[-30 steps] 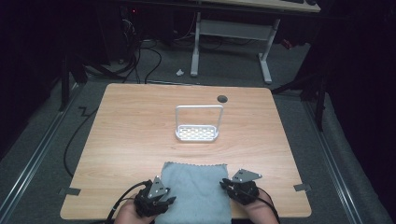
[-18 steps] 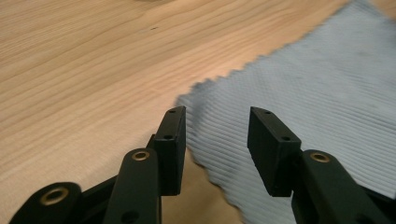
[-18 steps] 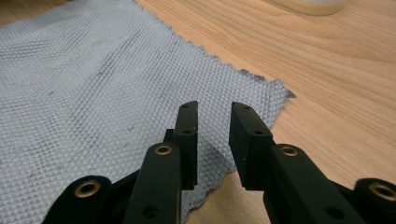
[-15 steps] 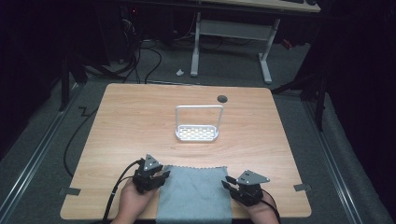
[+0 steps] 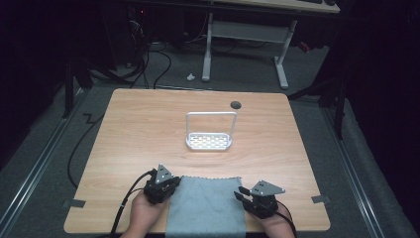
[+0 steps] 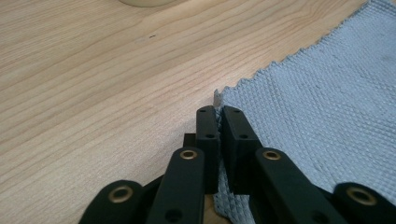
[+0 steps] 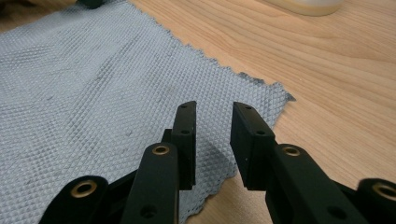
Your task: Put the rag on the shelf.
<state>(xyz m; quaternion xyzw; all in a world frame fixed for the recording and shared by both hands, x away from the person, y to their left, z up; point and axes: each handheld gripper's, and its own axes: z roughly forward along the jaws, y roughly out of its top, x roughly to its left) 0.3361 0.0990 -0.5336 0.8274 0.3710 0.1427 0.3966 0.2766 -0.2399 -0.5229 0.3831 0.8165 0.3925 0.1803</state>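
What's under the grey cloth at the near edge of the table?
The grey cloth lies flat on the wooden table; nothing bulges beneath. The wood it covers is hidden.

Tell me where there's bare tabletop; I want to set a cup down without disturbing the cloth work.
Free: the wide wood between the white rack and the table's left edge, likewise to its right, and the strip between rack and grey cloth. Crowded: the near edge, where the left gripper has just closed on the cloth's corner and the right gripper hovers open.
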